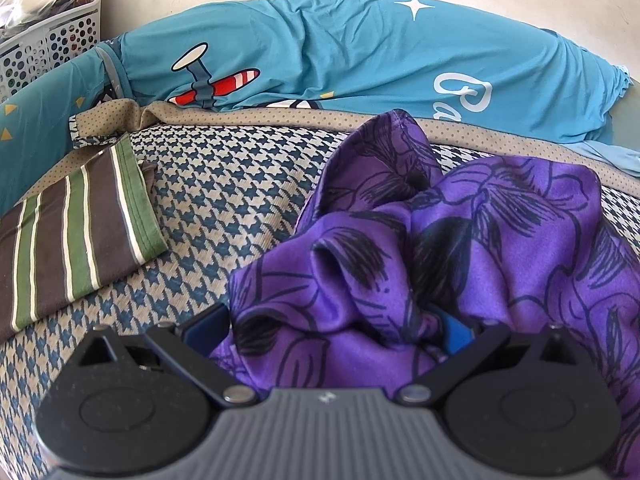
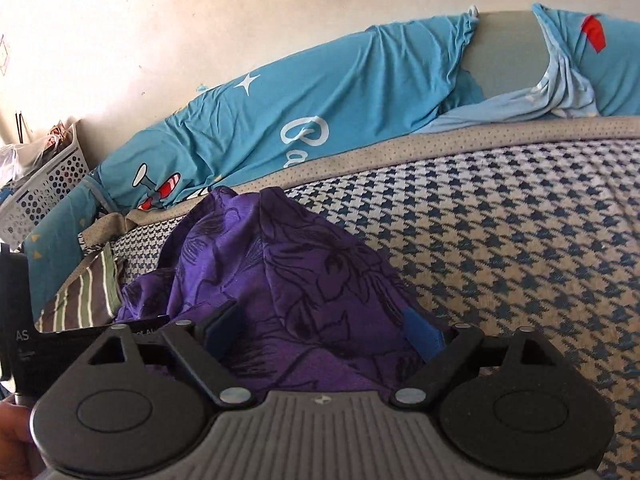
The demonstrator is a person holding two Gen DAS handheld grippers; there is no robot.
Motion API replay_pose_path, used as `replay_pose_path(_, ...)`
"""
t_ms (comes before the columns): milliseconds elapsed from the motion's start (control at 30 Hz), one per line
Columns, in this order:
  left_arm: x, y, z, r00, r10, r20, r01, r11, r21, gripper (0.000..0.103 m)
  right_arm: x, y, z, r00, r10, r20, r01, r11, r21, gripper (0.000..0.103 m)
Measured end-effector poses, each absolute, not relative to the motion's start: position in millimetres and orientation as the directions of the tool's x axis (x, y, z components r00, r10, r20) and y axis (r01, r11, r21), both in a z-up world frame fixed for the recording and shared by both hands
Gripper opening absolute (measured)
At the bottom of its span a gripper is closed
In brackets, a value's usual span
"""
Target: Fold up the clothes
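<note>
A purple garment with a dark flower print [image 1: 460,220] lies crumpled on the houndstooth bed cover [image 1: 224,184]. My left gripper [image 1: 330,328] stands wide open, and a heap of the purple cloth sits between its blue pads [image 1: 456,332]. In the right wrist view the same garment [image 2: 288,264] rises in a peak in front of my right gripper [image 2: 324,332]. Its jaws are also wide apart, and cloth lies loosely over and between them, partly covering the right pad [image 2: 424,332]. Neither pair of pads presses on the fabric.
A folded brown and green striped garment [image 1: 76,232] lies to the left on the cover. Rumpled blue cartoon-print bedding [image 1: 340,52] runs along the wall behind. A white perforated basket [image 1: 52,40] stands at the far left. A hand [image 2: 12,440] shows at the lower left edge.
</note>
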State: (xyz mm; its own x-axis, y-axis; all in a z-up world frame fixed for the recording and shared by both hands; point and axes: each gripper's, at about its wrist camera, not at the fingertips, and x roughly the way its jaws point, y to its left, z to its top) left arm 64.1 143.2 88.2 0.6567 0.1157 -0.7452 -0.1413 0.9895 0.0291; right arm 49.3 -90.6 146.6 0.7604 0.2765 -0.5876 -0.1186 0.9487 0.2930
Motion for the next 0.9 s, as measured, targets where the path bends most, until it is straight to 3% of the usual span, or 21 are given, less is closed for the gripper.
replay_pose_path(200,64,142,87,0.657,0.114,-0.746,-0.138,0.990,0.031,0.103,48,-86,145,0.725,0.222,-0.652,-0.093,0.969,0.227,0.093)
replay_pose_path(433,64,143,86,0.653,0.119,-0.748,-0.145,0.989,0.030,0.103,65,-110,123,0.610,0.422,-0.671,0.004,0.845,0.535,0.092)
replay_pose_path(533,62,142,89,0.655,0.128,-0.745,-0.145,0.989,0.042,0.103,66,-113,117,0.598,0.489,-0.635,0.009,0.788,0.615,0.077)
replay_pose_path(600,61,140,92,0.662,0.143,-0.736,-0.140,0.988,0.067,0.103,65,-109,122,0.609,0.499,-0.616,-0.036,0.793,0.608,0.059)
replay_pose_path(700,59,138,99,0.672,0.163,-0.722,-0.137,0.986,0.095,0.103,60,-98,135,0.634,0.499,-0.591,-0.138,0.825,0.548,0.042)
replay_pose_path(900,50,150,123,0.717,0.151,-0.680,-0.159,0.986,0.052,0.103,40,-73,159,0.683,0.507,-0.525,-0.332,0.857,0.394,0.028)
